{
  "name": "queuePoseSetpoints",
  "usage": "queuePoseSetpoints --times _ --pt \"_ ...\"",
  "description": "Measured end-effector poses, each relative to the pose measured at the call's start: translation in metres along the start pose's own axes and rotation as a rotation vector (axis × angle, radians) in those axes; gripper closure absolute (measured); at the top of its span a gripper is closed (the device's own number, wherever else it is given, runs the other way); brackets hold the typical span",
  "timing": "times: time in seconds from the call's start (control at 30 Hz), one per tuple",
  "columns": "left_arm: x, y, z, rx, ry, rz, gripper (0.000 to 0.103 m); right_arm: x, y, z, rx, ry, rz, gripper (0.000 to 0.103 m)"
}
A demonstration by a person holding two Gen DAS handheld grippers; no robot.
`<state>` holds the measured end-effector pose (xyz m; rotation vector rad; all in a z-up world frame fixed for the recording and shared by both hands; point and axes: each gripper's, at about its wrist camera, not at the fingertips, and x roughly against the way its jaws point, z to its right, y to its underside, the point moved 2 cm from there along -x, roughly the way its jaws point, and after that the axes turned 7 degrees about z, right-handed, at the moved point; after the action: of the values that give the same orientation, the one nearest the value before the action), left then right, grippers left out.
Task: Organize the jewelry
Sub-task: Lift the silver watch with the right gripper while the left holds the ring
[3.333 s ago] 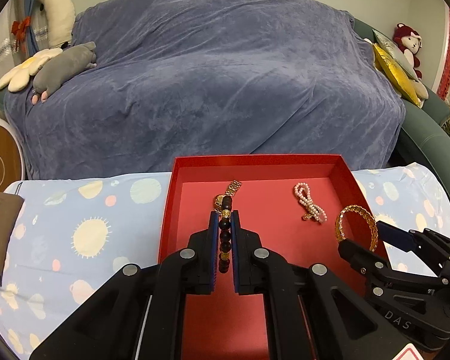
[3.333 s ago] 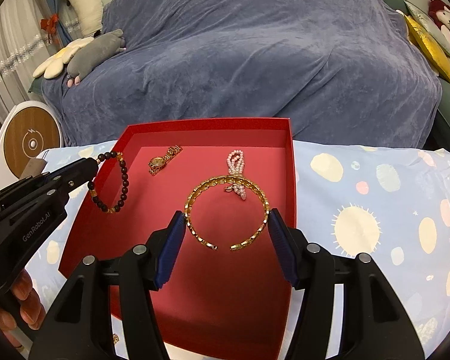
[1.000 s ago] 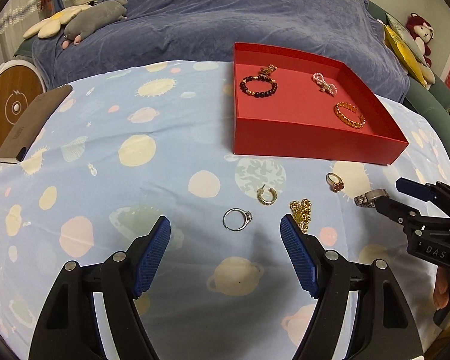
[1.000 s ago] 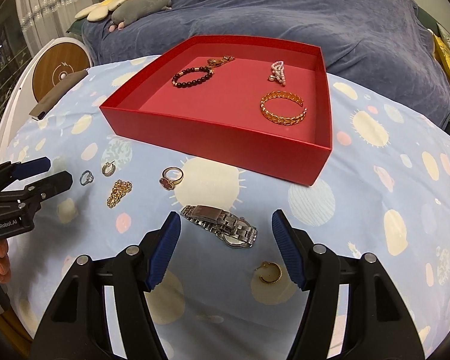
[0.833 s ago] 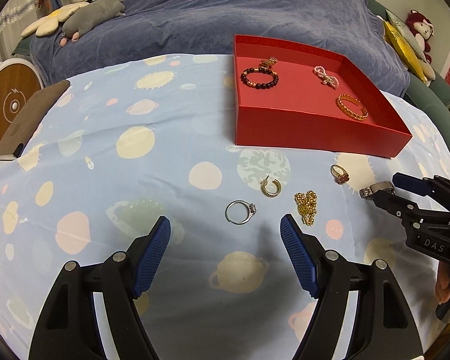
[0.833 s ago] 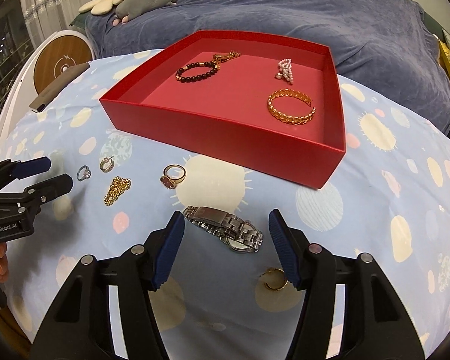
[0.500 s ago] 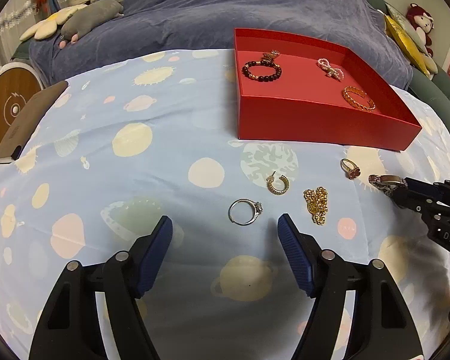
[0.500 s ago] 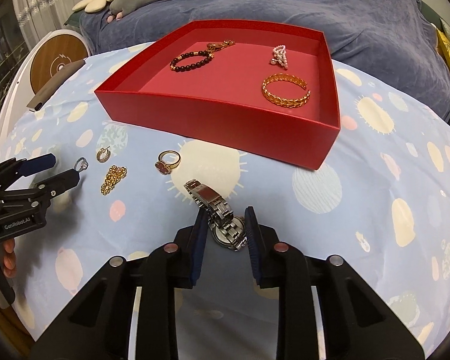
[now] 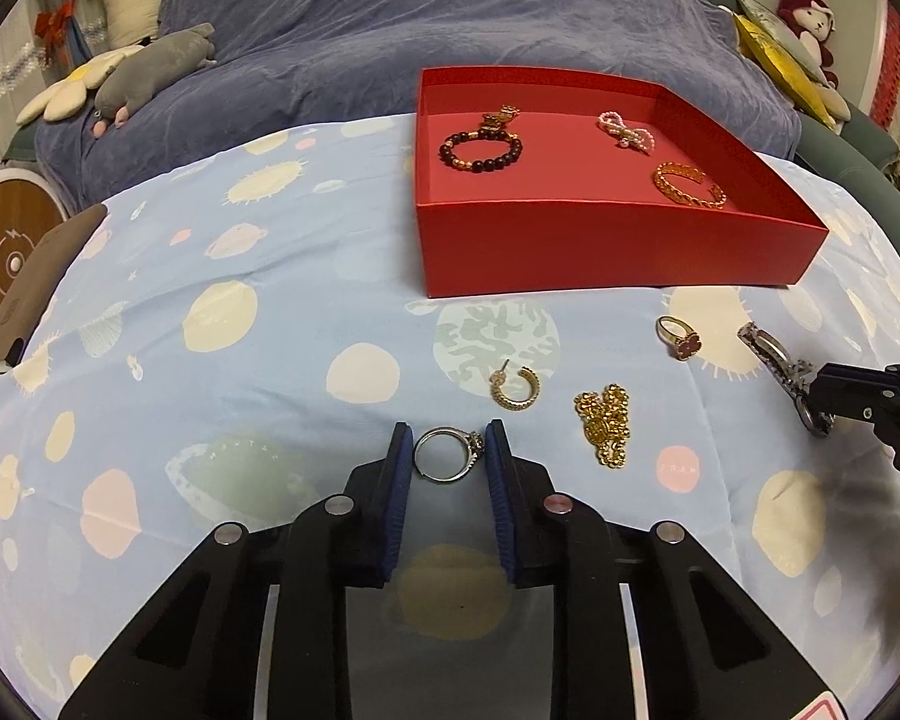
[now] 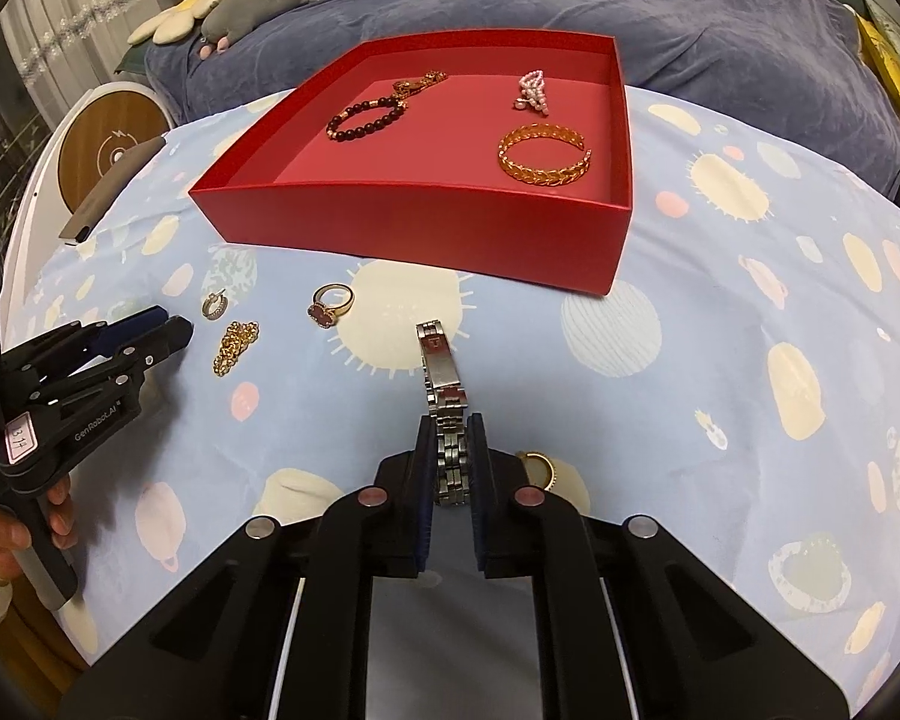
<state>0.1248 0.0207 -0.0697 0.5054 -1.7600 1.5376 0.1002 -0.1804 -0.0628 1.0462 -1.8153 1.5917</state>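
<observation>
My left gripper [image 9: 448, 459] is closing on a silver ring [image 9: 447, 455] that lies on the spotted cloth, and its blue pads touch the ring's two sides. My right gripper [image 10: 452, 450] is shut on the band of a silver watch [image 10: 444, 372], whose free end points away along the cloth. From the left wrist view the right gripper [image 9: 834, 399] holds the watch [image 9: 771, 354] at the far right. The red box [image 9: 600, 240] holds a black bead bracelet [image 9: 480, 150], a pearl piece [image 9: 624, 131], a gold bangle [image 9: 688, 185] and a small gold watch [image 9: 501, 116].
Loose on the cloth lie a gold hoop earring [image 9: 513, 390], a gold chain [image 9: 606, 426] and a red-stone ring [image 9: 678, 339]. A second hoop earring [image 10: 537, 468] sits beside my right finger. A brown case [image 9: 36, 288] lies at the table's left edge. A blue-covered sofa stands behind.
Both grippers have left the box and come down to the cloth. The left jaws have closed in around the silver ring; the right jaws have shut on the watch, whose band now points straight ahead.
</observation>
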Motion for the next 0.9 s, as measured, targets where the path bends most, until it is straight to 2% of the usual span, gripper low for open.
queuePoseSetpoints --times 0.13,0.33,0.9 --pt "0.001 0.0 0.003 -0.001 0.009 -0.002 0.082 0.003 -0.001 0.001 -0.006 0.0 0.005 0.094" --pt "0.006 0.001 0.0 0.052 0.054 -0.016 0.082 0.011 -0.002 0.0 -0.01 -0.006 0.015 0.094" --pt "0.035 -0.017 0.003 0.107 0.099 0.024 0.082 0.048 -0.025 -0.001 -0.05 -0.027 0.113 0.094"
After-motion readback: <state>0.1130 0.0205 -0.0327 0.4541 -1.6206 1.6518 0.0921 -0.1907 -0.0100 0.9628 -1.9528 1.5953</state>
